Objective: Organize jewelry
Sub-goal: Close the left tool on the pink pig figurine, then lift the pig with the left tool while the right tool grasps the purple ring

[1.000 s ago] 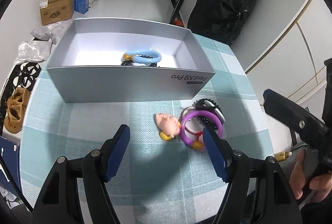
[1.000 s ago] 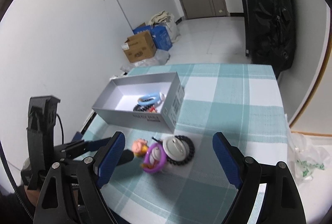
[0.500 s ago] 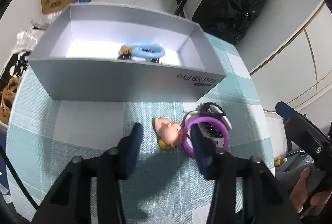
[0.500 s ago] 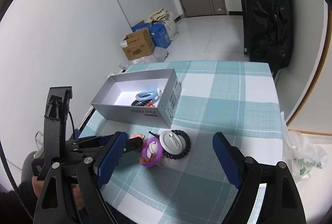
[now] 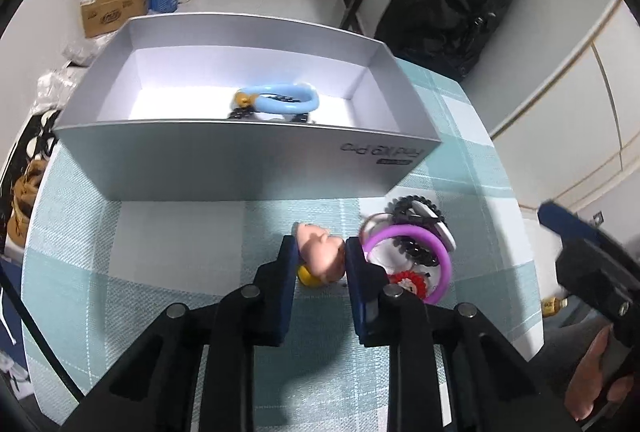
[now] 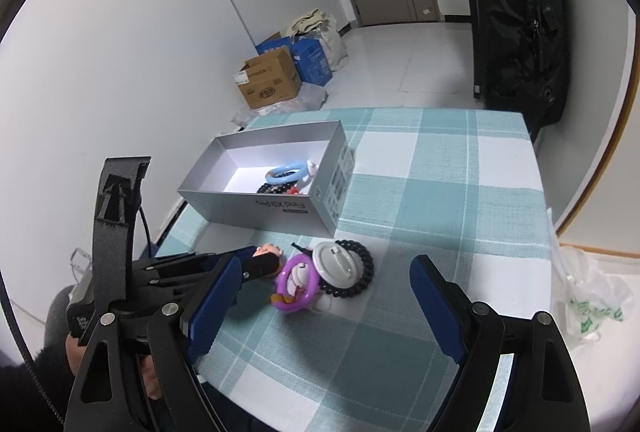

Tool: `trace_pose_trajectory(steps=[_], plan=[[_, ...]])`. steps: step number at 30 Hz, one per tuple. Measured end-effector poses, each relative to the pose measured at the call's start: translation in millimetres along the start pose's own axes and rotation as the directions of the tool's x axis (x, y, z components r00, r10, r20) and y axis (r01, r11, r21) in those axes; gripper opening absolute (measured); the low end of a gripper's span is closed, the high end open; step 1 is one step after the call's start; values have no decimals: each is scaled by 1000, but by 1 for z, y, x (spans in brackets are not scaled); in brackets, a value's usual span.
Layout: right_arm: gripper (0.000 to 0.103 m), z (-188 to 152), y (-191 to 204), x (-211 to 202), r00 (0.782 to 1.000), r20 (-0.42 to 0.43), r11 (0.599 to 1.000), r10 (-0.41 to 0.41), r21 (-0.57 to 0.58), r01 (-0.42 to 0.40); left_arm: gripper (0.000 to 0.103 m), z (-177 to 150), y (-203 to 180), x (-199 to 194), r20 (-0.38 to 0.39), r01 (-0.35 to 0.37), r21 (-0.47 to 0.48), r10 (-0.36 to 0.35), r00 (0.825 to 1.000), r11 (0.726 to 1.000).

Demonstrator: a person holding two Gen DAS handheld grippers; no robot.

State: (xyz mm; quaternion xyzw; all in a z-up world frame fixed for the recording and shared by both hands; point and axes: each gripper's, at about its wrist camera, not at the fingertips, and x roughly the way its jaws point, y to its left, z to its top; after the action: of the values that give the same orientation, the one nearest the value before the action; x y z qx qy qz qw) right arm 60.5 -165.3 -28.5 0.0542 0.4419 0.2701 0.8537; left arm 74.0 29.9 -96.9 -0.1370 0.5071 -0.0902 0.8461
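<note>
Pink figurine charm [image 5: 320,252] lies on the checked desk [image 5: 160,252] just in front of the grey box [image 5: 240,160], long axis running toward the box, yellow end nearest the camera. Left gripper [image 5: 320,264] fingers have just clamped onto it. Right gripper [image 6: 324,296] hangs spread wide, holding nothing, above the purple ring [image 6: 298,284].

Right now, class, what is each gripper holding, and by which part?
The left gripper has just closed its jaws on the small pink doll-head charm, gripping its two sides. The right gripper is open, holding nothing.
</note>
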Motion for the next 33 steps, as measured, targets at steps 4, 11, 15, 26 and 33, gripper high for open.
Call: trace_pose_trajectory(steps=[4,11,15,26,33], plan=[[86,-4,-6,5,999,-32,998,31,59,-29,15,0,3,-11,11,7,-19,-7,1000,1000],[81,-11,-14,12,996,-58,987,69,147,-60,15,0,2,-22,41,41,1,-41,998,999],[69,-17,-14,20,993,-76,979,90,190,-74,15,1,3,-30,51,66,-7,-66,997,998],[35,-21,-5,48,989,-136,983,61,182,-35,15,1,7,-50,93,105,18,-106,990,994],[16,-20,-2,58,986,-158,983,49,183,-19,15,7,15,-51,98,128,-7,-127,987,992]])
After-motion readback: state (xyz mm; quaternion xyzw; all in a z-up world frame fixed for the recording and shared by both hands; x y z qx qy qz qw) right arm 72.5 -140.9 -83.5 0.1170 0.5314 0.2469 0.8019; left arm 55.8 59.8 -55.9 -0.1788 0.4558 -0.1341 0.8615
